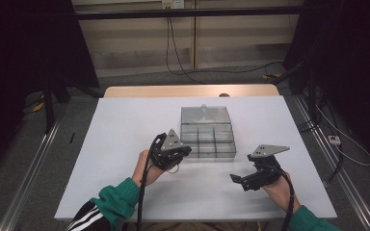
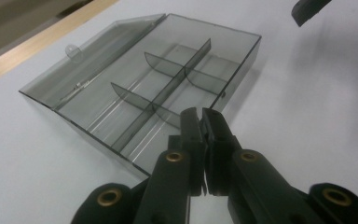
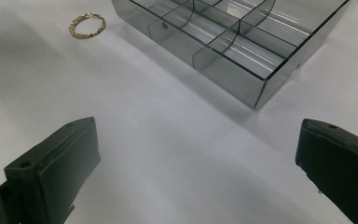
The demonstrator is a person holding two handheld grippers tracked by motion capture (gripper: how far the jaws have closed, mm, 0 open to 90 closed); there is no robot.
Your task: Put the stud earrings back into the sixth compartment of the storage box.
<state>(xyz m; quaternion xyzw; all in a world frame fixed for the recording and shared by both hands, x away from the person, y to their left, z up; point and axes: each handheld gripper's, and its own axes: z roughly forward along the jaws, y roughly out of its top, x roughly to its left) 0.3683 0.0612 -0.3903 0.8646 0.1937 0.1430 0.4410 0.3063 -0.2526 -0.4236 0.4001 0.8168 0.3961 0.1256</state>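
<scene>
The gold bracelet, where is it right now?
In the right gripper view the gold bracelet lies flat on the white table at upper left, just beside the open clear compartment box and not inside it. In the high view it sits under the left claw.

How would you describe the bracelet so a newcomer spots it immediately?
Start at the white table, then the smoky clear compartment box with its lid open. Beside the box's near corner lies a small gold chain bracelet, the only gold, ring-shaped thing on the tabletop.

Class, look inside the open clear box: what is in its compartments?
The clear box shows only its dividers; every visible compartment is bare. The left tongs cover part of the nearest one.
</scene>
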